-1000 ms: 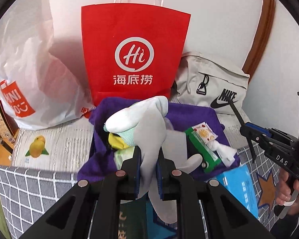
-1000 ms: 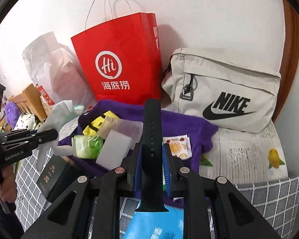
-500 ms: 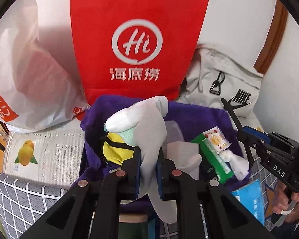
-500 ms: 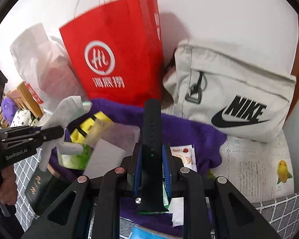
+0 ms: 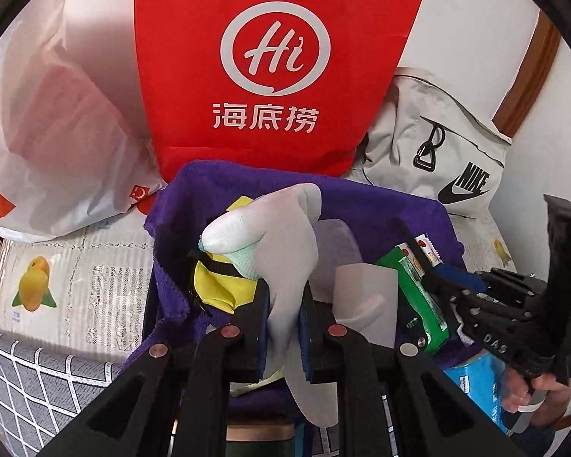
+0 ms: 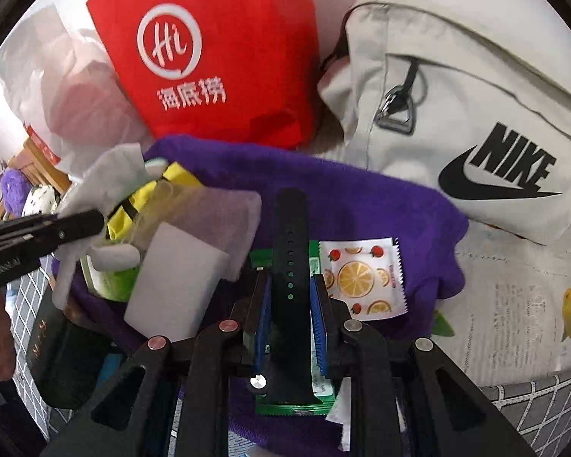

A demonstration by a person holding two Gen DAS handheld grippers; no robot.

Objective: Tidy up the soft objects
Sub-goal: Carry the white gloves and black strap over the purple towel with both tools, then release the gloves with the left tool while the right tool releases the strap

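My left gripper is shut on a white-grey work glove and holds it over a purple towel that lines a container. My right gripper is shut on a black watch strap above the same towel. On the towel lie a yellow pouch, a white sponge block, a green packet and a fruit-print sachet. The left gripper and glove show at the left of the right wrist view.
A red paper bag stands behind the towel against the wall. A white plastic bag is to its left, a beige Nike bag to its right. A dark box and a blue packet lie in front.
Both grippers have moved forward and lower towards the purple towel, still holding the glove and the strap. The red bag and Nike bag loom larger.
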